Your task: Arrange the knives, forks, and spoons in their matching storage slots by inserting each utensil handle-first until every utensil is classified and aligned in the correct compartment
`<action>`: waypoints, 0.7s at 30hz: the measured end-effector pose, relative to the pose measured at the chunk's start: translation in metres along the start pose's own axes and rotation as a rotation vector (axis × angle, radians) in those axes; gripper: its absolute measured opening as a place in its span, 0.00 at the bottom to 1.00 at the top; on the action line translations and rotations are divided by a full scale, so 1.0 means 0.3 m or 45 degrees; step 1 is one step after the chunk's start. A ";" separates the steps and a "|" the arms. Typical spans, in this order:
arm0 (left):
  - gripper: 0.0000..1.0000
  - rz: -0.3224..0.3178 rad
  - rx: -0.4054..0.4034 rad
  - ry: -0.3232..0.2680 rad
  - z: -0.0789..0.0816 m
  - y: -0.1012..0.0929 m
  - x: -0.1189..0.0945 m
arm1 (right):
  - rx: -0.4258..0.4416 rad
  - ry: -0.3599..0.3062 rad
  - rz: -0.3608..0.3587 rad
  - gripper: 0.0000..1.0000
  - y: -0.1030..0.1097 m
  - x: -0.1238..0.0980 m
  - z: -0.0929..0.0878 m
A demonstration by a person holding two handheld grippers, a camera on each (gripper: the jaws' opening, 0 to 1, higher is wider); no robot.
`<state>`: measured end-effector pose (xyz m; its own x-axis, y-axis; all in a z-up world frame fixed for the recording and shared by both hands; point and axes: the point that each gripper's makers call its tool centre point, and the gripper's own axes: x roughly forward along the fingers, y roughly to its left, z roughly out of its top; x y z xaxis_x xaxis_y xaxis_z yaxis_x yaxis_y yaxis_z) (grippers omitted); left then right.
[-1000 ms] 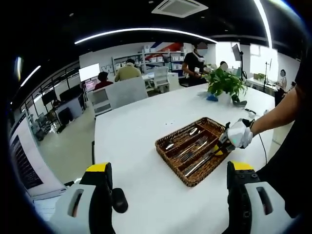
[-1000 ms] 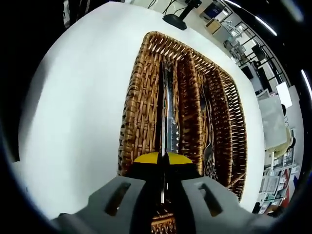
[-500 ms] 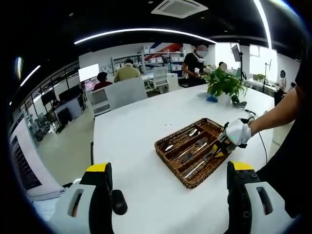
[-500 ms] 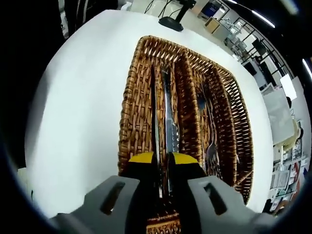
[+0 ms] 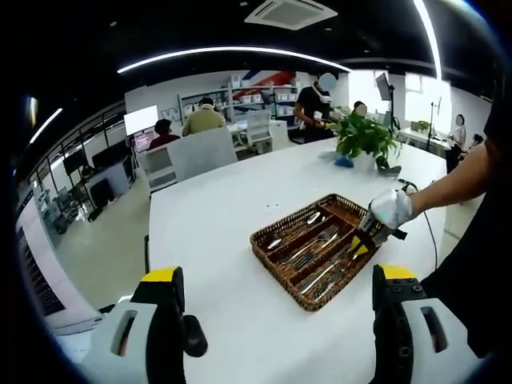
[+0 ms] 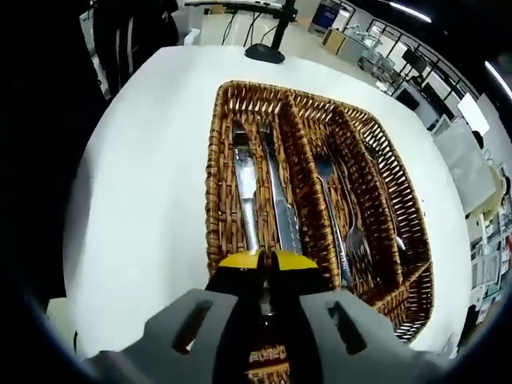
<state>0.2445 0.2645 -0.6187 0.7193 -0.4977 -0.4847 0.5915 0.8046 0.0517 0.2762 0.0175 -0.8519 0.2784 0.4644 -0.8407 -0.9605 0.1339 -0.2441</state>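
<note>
The right gripper (image 6: 260,258), jaws nearly together with nothing visibly held, hovers over the wicker tray's (image 6: 214,192) knife slot where two knives (image 6: 280,200) lie aligned.

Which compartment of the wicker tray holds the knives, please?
The outermost long compartment of the wicker tray, directly ahead of the right tool. It holds two flat-bladed knives; the next compartment over holds pronged forks.
</note>
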 end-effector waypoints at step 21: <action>0.99 -0.116 -0.040 -0.070 0.007 -0.046 0.088 | 0.624 -0.404 -0.556 0.65 -0.213 -0.451 0.082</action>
<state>0.2561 0.2395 -0.6305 0.6827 -0.5854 -0.4373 0.6440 0.7648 -0.0183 0.2999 -0.0324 -0.7105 0.6942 0.5003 -0.5174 -0.6725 0.7072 -0.2184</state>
